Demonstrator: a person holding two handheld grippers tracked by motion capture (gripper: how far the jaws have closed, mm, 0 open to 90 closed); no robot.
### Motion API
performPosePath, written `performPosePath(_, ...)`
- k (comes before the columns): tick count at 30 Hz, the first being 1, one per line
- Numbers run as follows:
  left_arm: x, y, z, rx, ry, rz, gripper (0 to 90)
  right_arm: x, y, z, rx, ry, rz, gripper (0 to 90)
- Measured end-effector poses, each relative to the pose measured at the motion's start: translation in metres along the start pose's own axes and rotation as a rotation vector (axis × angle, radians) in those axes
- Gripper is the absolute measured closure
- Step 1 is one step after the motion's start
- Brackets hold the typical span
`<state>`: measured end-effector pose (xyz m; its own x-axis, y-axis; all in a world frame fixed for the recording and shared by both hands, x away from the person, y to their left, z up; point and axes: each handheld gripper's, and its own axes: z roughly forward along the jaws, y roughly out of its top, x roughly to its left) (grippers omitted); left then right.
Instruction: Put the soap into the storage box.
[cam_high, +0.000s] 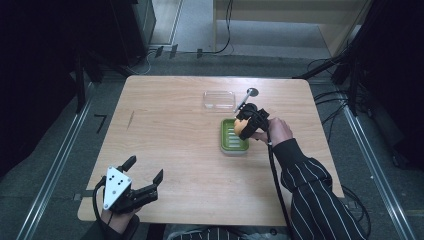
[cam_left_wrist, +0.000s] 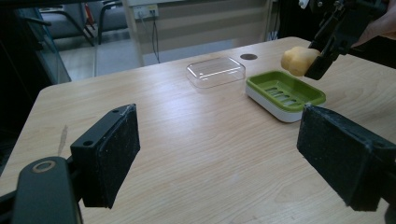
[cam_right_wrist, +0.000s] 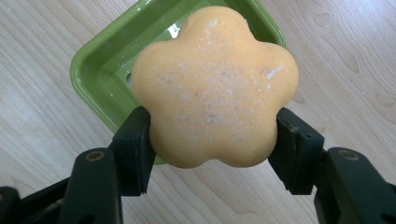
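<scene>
no readable text, label, brand, number or sign in any view. checked the desk (cam_high: 180, 150), the soap (cam_right_wrist: 215, 88), the green dish (cam_left_wrist: 285, 91) and the clear lid (cam_left_wrist: 215, 72): all unmarked. the grey plate (cam_high: 116, 187) on the left tongs carries small dark dots, no lettering. a dark angular mark on the floor (cam_high: 101, 121) left of the desk reads as no letter or figure.
</scene>
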<state>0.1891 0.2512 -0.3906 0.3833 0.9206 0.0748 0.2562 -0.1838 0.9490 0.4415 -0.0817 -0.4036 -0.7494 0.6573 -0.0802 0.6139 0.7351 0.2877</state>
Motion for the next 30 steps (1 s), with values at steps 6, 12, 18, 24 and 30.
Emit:
performPosePath(6,0.0,0.0,-0.001,-0.003,0.004,-0.001,13.7,0.002,0.004,0.005,0.011,0.002,-0.009,39.8)
performPosePath(12,0.001,-0.001,-0.002,-0.003,0.007,-0.003,13.7,0.006,0.01,0.011,0.016,0.007,-0.019,39.8)
performPosePath(18,0.002,-0.001,-0.004,-0.001,0.011,-0.005,13.7,0.009,0.015,0.016,0.026,0.008,-0.037,39.8)
performPosePath(24,0.002,-0.002,-0.005,-0.003,0.015,-0.004,13.7,0.012,0.019,0.023,0.038,0.011,-0.052,39.7)
performPosePath(30,0.002,-0.002,-0.005,-0.002,0.016,-0.004,13.7,0.014,0.02,0.03,0.042,0.01,-0.053,39.7)
